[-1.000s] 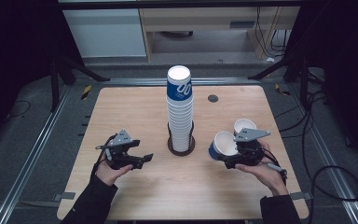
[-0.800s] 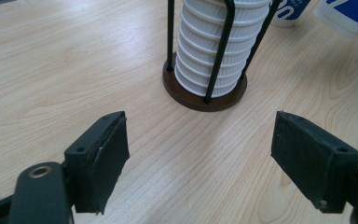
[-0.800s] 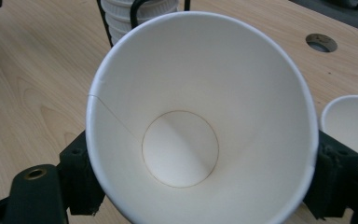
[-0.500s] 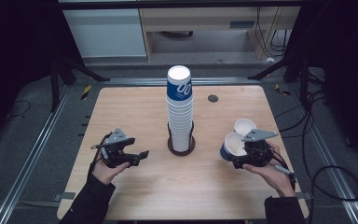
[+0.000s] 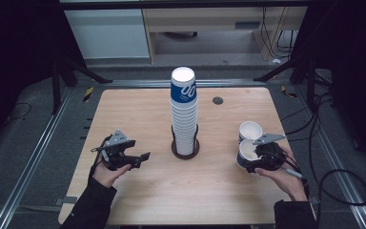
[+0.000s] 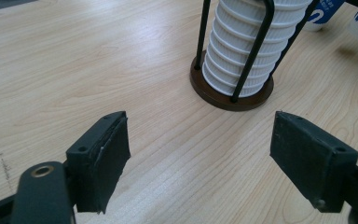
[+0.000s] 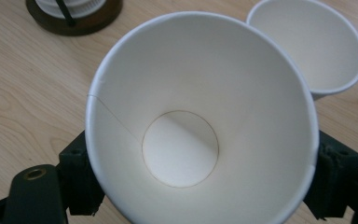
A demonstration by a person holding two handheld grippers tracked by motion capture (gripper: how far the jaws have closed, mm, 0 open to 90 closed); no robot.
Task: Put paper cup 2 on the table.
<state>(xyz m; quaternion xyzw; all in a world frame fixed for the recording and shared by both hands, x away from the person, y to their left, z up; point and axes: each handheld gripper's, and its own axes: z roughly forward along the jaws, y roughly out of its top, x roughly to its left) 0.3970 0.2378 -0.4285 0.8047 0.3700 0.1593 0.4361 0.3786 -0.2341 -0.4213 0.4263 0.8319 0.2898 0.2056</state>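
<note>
A tall stack of white and blue paper cups (image 5: 184,112) stands upside down in a dark round wire holder (image 5: 186,149) at mid-table; its ribbed base (image 6: 247,60) shows in the left gripper view. My right gripper (image 5: 259,160) is shut on one paper cup (image 5: 246,152), mouth up; its white inside (image 7: 200,126) faces the camera between the two jaws. Just beyond it a second upright cup (image 5: 250,130) stands on the table, also seen as cup (image 7: 317,46). My left gripper (image 5: 140,160) is open, empty, low over the wood left of the holder, gripper (image 6: 200,154).
The wooden table (image 5: 138,114) has a small dark round hole (image 5: 218,100) at the back right. Metal rails run along both sides, and cables (image 5: 333,171) lie on the floor to the right.
The right gripper has carried its cup rightward and a little toward the person, close to the second cup. The left gripper drifted slightly left and nearer the person.
</note>
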